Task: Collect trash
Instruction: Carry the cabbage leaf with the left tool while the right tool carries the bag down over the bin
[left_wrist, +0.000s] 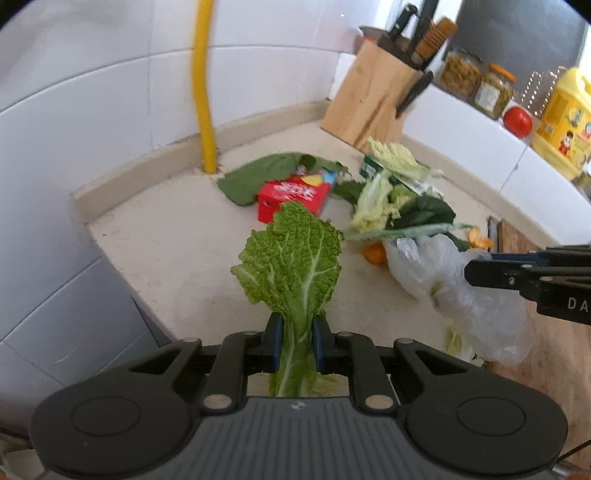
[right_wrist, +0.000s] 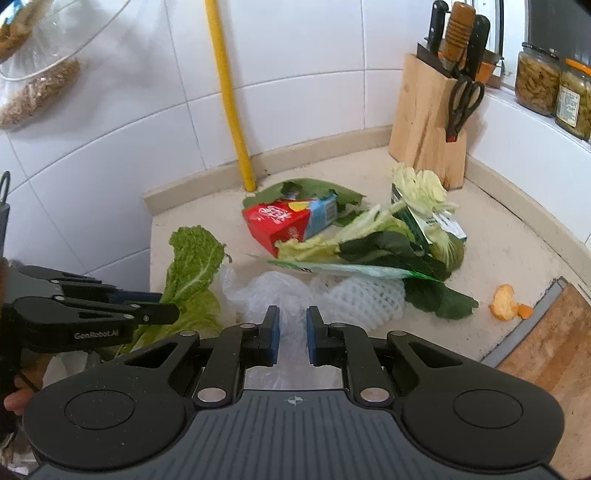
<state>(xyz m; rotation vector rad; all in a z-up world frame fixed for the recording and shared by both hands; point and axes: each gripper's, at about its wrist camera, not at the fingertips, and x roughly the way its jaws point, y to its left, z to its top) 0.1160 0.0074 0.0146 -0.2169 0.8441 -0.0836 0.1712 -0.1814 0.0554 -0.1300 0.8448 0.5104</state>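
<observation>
My left gripper (left_wrist: 298, 325) is shut on the pale stalk of a crinkled green cabbage leaf (left_wrist: 291, 258), which stands up off the counter. From the right wrist view the left gripper (right_wrist: 168, 308) shows at the left with the cabbage leaf (right_wrist: 195, 254) in it. My right gripper (right_wrist: 293, 318) is shut on a crumpled clear plastic bag (right_wrist: 258, 291). In the left wrist view the right gripper (left_wrist: 471, 272) comes in from the right, and the plastic bag (left_wrist: 476, 306) hangs from it. Behind lie a red carton (right_wrist: 280, 221), a white foam net (right_wrist: 369, 299) and loose greens (right_wrist: 388, 247).
A knife block (right_wrist: 424, 125) stands in the back corner beside a yellow pipe (right_wrist: 231, 99). Orange peel (right_wrist: 508, 302) lies near a wooden cutting board (right_wrist: 546, 350) at the right. On the ledge sit jars (right_wrist: 537, 81), a tomato (left_wrist: 518, 121) and a yellow oil bottle (left_wrist: 563, 122).
</observation>
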